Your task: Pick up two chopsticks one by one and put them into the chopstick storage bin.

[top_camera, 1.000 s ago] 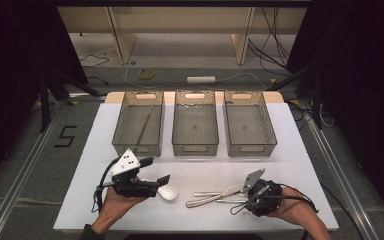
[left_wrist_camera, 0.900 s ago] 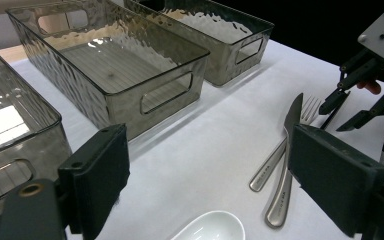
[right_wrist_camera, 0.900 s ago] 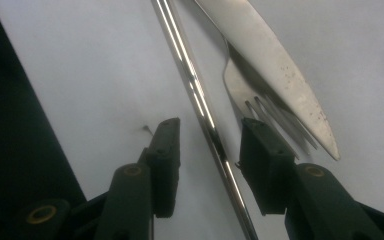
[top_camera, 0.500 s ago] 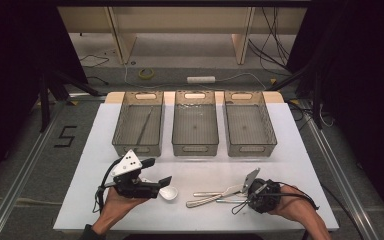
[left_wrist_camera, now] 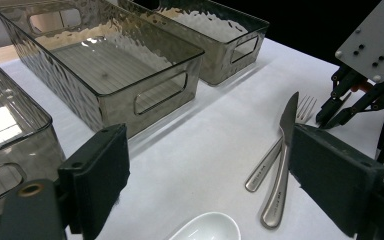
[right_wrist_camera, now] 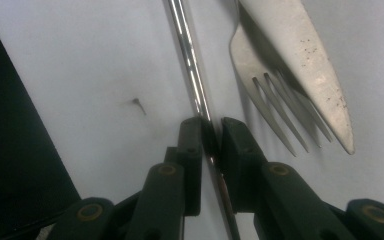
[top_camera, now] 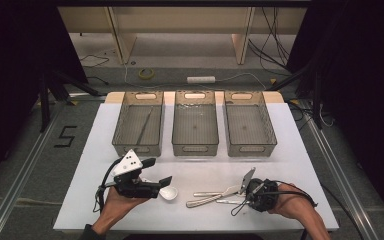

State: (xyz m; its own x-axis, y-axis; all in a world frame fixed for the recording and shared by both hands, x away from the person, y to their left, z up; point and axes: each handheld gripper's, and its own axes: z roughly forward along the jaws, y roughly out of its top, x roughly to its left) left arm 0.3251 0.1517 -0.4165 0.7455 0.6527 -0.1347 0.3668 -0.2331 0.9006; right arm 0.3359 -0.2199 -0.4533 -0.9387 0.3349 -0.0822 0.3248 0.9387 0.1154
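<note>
Nearest me, the right gripper has just been closing and now pinches a thin metal rod lying flat on the white worktop, just beside the fork and knife. The left gripper hovers with jaws wide apart and nothing between them, above a white spoon. Beyond stand three clear bins.

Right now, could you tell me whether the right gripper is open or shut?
Shut. The right gripper has just been closing its black jaws, and they now pinch a thin shiny metal rod lying beside the steel fork.
</note>
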